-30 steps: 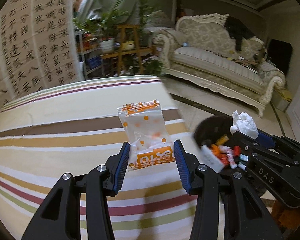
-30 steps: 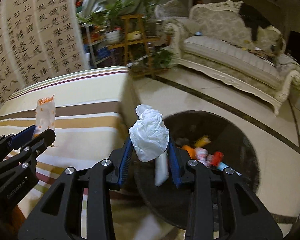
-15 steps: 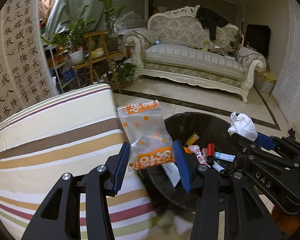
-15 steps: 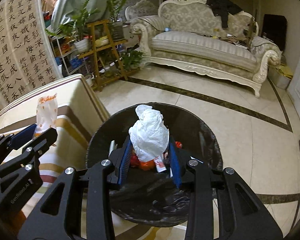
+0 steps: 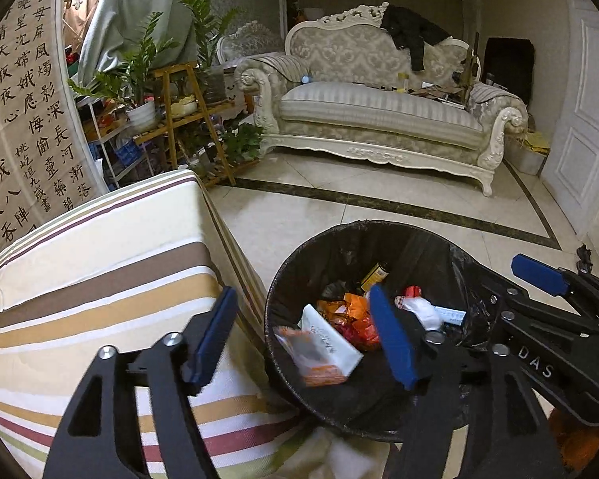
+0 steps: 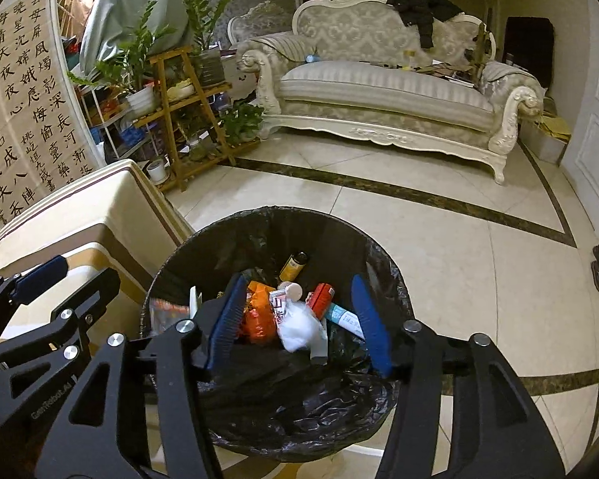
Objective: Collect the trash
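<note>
**Both grippers spreading over the bin**

A tiled living-room floor (image 6: 439, 239) with one ornate pale sofa (image 6: 379, 92) at the back, and one black-lined trash bin (image 6: 259, 223) is our landmark. Just left of the bin stands one striped-cloth table (image 5: 100, 279); behind that, a calligraphy screen (image 5: 28, 119), its characters too many to read reliably.

The left gripper (image 5: 303, 343) hangs over the bin's left rim, jaws opening, nothing pinched between them. Below it, inside the bin, one orange-printed snack wrapper (image 5: 311, 355) shows blurred against the liner. The right gripper (image 6: 299, 319) sits over the bin's centre, jaws opening too, and one crumpled white tissue (image 6: 299, 327) lies below the gap, among the rubbish, touched by neither pad.

Also inside the bin: one yellow-and-black can (image 6: 295, 261) and one red tube (image 6: 321, 293). Writing? "DAS" on the right gripper's body in the left view, faint lettering on the left gripper's, unreadable.
</note>
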`<state>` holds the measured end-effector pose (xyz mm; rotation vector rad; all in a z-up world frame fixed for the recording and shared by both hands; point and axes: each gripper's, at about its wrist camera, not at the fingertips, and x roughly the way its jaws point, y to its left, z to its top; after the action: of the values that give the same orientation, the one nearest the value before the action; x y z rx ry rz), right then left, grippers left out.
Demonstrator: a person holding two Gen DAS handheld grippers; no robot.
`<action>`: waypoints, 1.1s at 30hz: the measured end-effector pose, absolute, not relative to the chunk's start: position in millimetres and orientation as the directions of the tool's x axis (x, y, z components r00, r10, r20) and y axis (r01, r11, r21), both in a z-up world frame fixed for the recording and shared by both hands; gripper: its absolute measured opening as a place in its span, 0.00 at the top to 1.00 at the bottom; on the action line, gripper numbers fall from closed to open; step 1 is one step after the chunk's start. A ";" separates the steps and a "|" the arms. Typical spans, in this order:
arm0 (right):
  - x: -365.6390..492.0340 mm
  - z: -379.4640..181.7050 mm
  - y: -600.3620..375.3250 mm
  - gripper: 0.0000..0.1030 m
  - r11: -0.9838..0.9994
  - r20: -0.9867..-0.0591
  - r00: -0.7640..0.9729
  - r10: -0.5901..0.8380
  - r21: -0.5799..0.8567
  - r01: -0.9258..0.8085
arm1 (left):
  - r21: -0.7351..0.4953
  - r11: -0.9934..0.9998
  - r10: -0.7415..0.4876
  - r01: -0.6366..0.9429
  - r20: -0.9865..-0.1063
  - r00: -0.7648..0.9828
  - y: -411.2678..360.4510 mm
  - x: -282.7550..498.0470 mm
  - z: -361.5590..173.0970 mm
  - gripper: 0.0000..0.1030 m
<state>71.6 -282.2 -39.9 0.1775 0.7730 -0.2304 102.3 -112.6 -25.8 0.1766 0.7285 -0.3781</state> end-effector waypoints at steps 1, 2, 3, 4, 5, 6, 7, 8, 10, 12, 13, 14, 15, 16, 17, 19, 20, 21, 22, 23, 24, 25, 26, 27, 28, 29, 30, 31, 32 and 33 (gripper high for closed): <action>70.9 -39.9 -282.5 0.47 0.960 -0.707 0.693 -0.141 0.074 0.271 | 0.025 0.920 -0.274 0.392 -0.675 0.685 -111.8 101.9 -25.5 0.31; 70.7 -39.3 -282.2 0.47 0.959 -0.706 0.694 -0.142 0.074 0.272 | 0.025 0.920 -0.273 0.390 -0.674 0.687 -111.1 101.8 -25.2 0.31; 69.9 -38.7 -282.2 0.46 0.959 -0.705 0.695 -0.144 0.074 0.274 | 0.025 0.921 -0.271 0.388 -0.673 0.688 -110.1 101.9 -24.5 0.30; 69.1 -38.6 -282.0 0.46 0.958 -0.703 0.696 -0.145 0.074 0.275 | 0.026 0.924 -0.268 0.383 -0.669 0.693 -109.1 101.0 -23.6 0.28; 67.4 -37.7 -281.7 0.44 0.958 -0.701 0.698 -0.147 0.074 0.277 | 0.027 0.926 -0.265 0.378 -0.665 0.698 -107.9 100.1 -22.9 0.28; 66.7 -36.5 -281.8 0.43 0.958 -0.699 0.700 -0.149 0.073 0.277 | 0.030 0.927 -0.262 0.373 -0.661 0.704 -106.9 98.9 -22.1 0.27; 64.9 -35.5 -280.3 0.41 0.958 -0.696 0.702 -0.153 0.071 0.279 | 0.031 0.928 -0.261 0.372 -0.658 0.706 -106.1 98.3 -20.8 0.27; 63.3 -34.7 -281.9 0.40 0.958 -0.693 0.704 -0.155 0.069 0.279 | 0.031 0.928 -0.260 0.370 -0.656 0.709 -104.4 96.7 -20.0 0.26; 60.1 -32.0 -280.6 0.40 0.958 -0.689 0.707 -0.158 0.067 0.279 | 0.029 0.931 -0.259 0.365 -0.652 0.712 -100.4 93.2 -18.6 0.25; 56.0 -30.2 -279.5 0.39 0.958 -0.686 0.710 -0.158 0.068 0.279 | 0.026 0.933 -0.257 0.359 -0.651 0.714 -97.8 88.8 -18.2 0.25; 54.1 -29.3 -278.7 0.39 0.958 -0.684 0.712 -0.158 0.068 0.278 | 0.020 0.935 -0.256 0.354 -0.652 0.714 -94.9 86.3 -17.1 0.24; 51.5 -27.9 -277.4 0.39 0.959 -0.683 0.713 -0.159 0.066 0.277 | 0.017 0.937 -0.255 0.349 -0.652 0.714 -92.6 85.0 -16.4 0.24; 48.3 -26.7 -275.8 0.38 0.959 -0.680 0.716 -0.159 0.066 0.275 | 0.011 0.940 -0.253 0.342 -0.652 0.715 -88.9 82.2 -15.3 0.24; 45.4 -25.6 -274.4 0.38 0.960 -0.678 0.718 -0.158 0.066 0.273 | 0.008 0.941 -0.252 0.339 -0.650 0.716 -87.7 80.5 -14.4 0.24; 44.4 -23.8 -273.4 0.38 0.960 -0.677 0.719 -0.157 0.066 0.271 | 0.005 0.942 -0.251 0.335 -0.649 0.718 -85.3 78.3 -13.3 0.24; 38.7 -20.8 -270.2 0.38 0.962 -0.672 0.725 -0.155 0.063 0.265 | 0.005 0.946 -0.244 0.323 -0.645 0.724 -80.1 73.3 -10.0 0.23; 36.1 -20.0 -268.4 0.37 0.963 -0.670 0.727 -0.153 0.063 0.261 | 0.007 0.949 -0.237 0.314 -0.642 0.729 -77.3 70.3 -8.2 0.22; 32.8 -18.5 -266.3 0.37 0.964 -0.667 0.729 -0.151 0.063 0.257 | 0.007 0.951 -0.233 0.309 -0.640 0.732 -76.1 69.6 -6.8 0.22; 30.0 -17.3 -264.3 0.37 0.965 -0.665 0.732 -0.149 0.063 0.254 | 0.005 0.953 -0.232 0.304 -0.635 0.737 -72.9 65.9 -4.5 0.21; 27.6 -15.9 -262.5 0.36 0.966 -0.663 0.734 -0.147 0.062 0.250 | 0.003 0.953 -0.232 0.303 -0.633 0.739 -71.4 65.1 -3.7 0.21; 26.0 -14.9 -260.9 0.36 0.967 -0.661 0.736 -0.146 0.062 0.248 | 0.002 0.954 -0.231 0.300 -0.631 0.741 -70.1 62.8 -2.8 0.21; 22.8 -13.2 -258.5 0.34 0.968 -0.658 0.739 -0.144 0.062 0.243 | 0.002 0.955 -0.230 0.297 -0.628 0.744 -67.8 60.0 -2.0 0.21; 20.5 -11.9 -256.7 0.33 0.969 -0.656 0.741 -0.141 0.062 0.239 | 0.005 0.955 -0.227 0.295 -0.626 0.746 -65.9 57.9 -1.8 0.21; 18.0 -10.2 -254.5 0.33 0.970 -0.653 0.745 -0.139 0.060 0.235 | 0.014 0.957 -0.219 0.290 -0.623 0.751 -64.5 54.8 -1.3 0.20; 16.3 -8.7 -252.8 0.33 0.971 -0.651 0.746 -0.139 0.058 0.232 | 0.018 0.958 -0.214 0.287 -0.621 0.754 -63.1 52.9 -1.5 0.20; 14.0 -7.3 -251.2 0.33 0.972 -0.648 0.749 -0.139 0.055 0.229 | 0.021 0.958 -0.212 0.286 -0.619 0.756 -62.0 50.7 -1.2 0.20; 11.9 -6.1 -250.0 0.33 0.973 -0.646 0.751 -0.139 0.054 0.226 | 0.021 0.958 -0.212 0.285 -0.619 0.757 -61.0 49.8 -0.7 0.20; 9.6 -4.7 -248.7 0.33 0.973 -0.643 0.753 -0.137 0.056 0.224 | 0.017 0.959 -0.213 0.284 -0.620 0.755 -59.0 48.4 0.1 0.20; 8.3 -3.6 -248.6 0.33 0.973 -0.642 0.754 -0.135 0.057 0.223 | 0.014 0.959 -0.213 0.283 -0.620 0.755 -58.0 47.1 0.2 0.20; 6.8 -2.4 -247.9 0.33 0.974 -0.640 0.756 -0.133 0.058 0.221 | 0.012 0.960 -0.213 0.280 -0.620 0.755 -56.6 45.3 0.3 0.20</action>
<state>6.8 -247.9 -2.4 0.1327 0.6867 -0.1936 45.3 -56.6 0.3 0.1069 0.6621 -0.2695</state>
